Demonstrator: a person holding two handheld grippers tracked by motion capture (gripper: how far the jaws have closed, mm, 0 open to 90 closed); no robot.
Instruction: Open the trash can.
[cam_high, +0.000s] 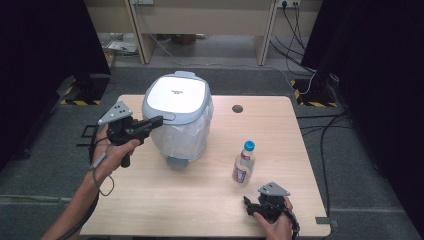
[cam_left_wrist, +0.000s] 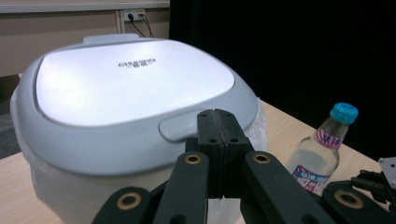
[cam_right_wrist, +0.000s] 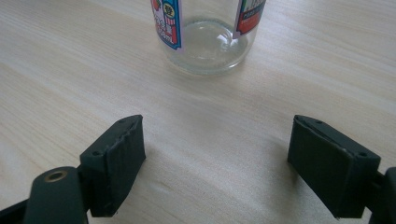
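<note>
A grey bin with a closed white-grey lid (cam_high: 176, 95) and a white liner bag stands at the middle back of the wooden table (cam_high: 150, 200). My left gripper (cam_high: 159, 120) hovers at the bin's left side, its tips close to the lid's front tab (cam_left_wrist: 180, 128), jaws pressed together with nothing between them (cam_left_wrist: 218, 135). A clear bottle with a blue cap (cam_high: 243, 162) stands upright right of the bin. My right gripper (cam_high: 250, 202) rests near the table's front right edge, open, with the bottle's base (cam_right_wrist: 205, 42) a short way ahead of its spread jaws (cam_right_wrist: 217, 158).
A round cable hole (cam_high: 237, 108) sits in the table's back right. Black curtains flank both sides, with cables on the floor at the right. Bare tabletop lies in front of the bin and at the front left.
</note>
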